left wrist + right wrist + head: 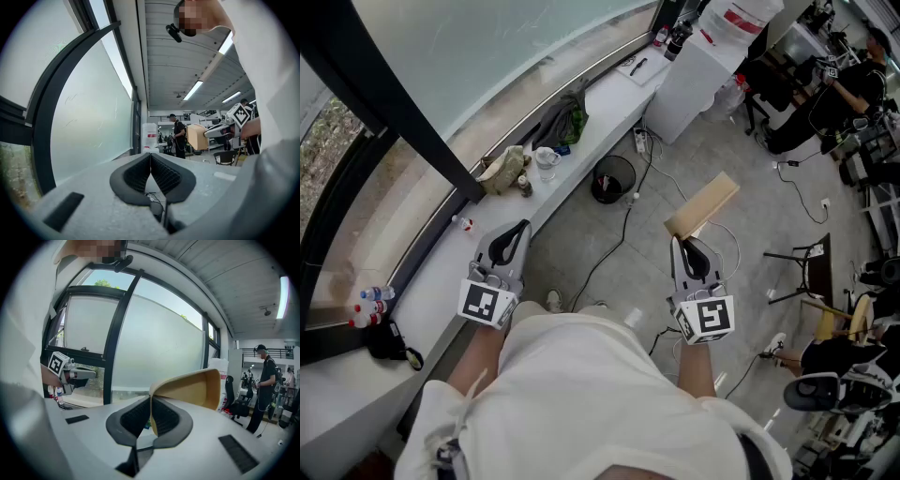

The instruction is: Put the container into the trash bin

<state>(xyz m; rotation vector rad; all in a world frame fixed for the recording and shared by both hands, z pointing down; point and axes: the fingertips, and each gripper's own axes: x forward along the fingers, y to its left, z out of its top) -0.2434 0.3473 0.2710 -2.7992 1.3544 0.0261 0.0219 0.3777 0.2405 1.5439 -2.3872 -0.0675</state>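
L tool (520,230) and R tool (679,244) were held out ahead of the torso, roughly level, well apart. L forearm (478,361) and R forearm (698,373) were bare, reaching fwd. L tool's jaws were pressed together, nothing between. R tool's jaws were clamped on the thin wall of a tan container (705,204).

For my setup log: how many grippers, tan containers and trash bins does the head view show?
Grippers: 2, the left gripper and the right gripper
Tan container: 1
Trash bin: 1
Total: 4
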